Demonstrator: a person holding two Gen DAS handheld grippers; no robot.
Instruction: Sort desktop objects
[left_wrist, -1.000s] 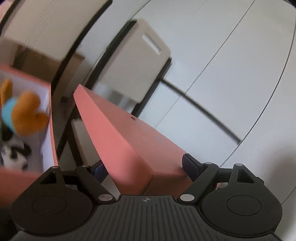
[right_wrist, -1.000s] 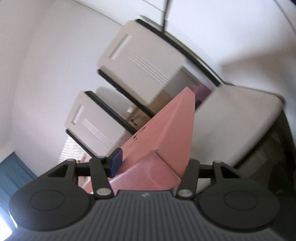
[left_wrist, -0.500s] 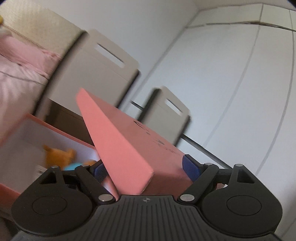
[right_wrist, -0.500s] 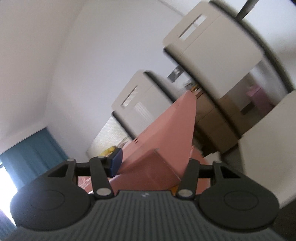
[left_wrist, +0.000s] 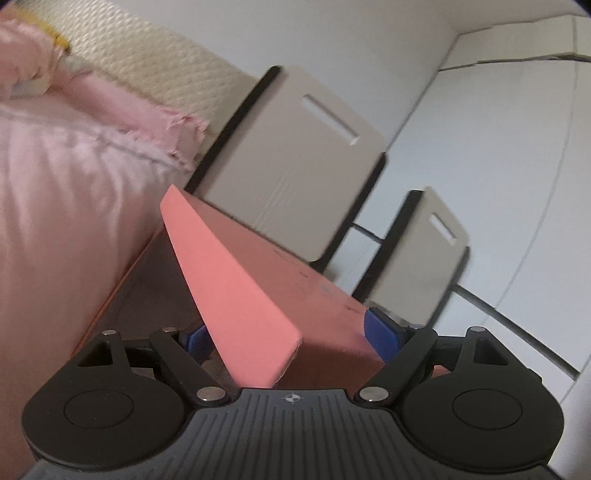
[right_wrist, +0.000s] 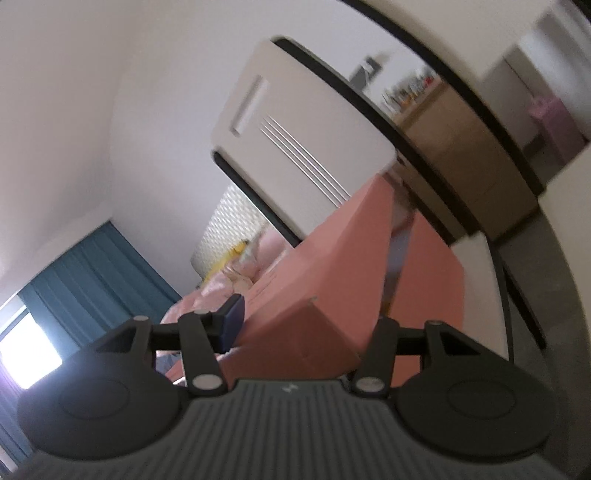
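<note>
A flat pink box lid (left_wrist: 236, 291) fills the middle of the left wrist view. My left gripper (left_wrist: 291, 341) is shut on one corner of it, blue pads on both sides. The same pink lid (right_wrist: 314, 295) shows in the right wrist view, where my right gripper (right_wrist: 306, 325) is shut on another corner. A pink box (right_wrist: 432, 280) lies under the lid's far right edge. The lid is held up and tilted between both grippers. The box's contents are hidden.
Two beige chair backs (left_wrist: 295, 166) with slot handles stand behind the lid, against white wardrobe doors (left_wrist: 498, 129). A bed with pink bedding (left_wrist: 55, 177) and a cream headboard is at the left. A blue curtain (right_wrist: 92, 273) and a wooden shelf (right_wrist: 454, 144) show in the right wrist view.
Both grippers have swung with the lid. The open box with plush toys has left the left wrist view; the bed and chairs came in. The grip on the lid is unchanged.
</note>
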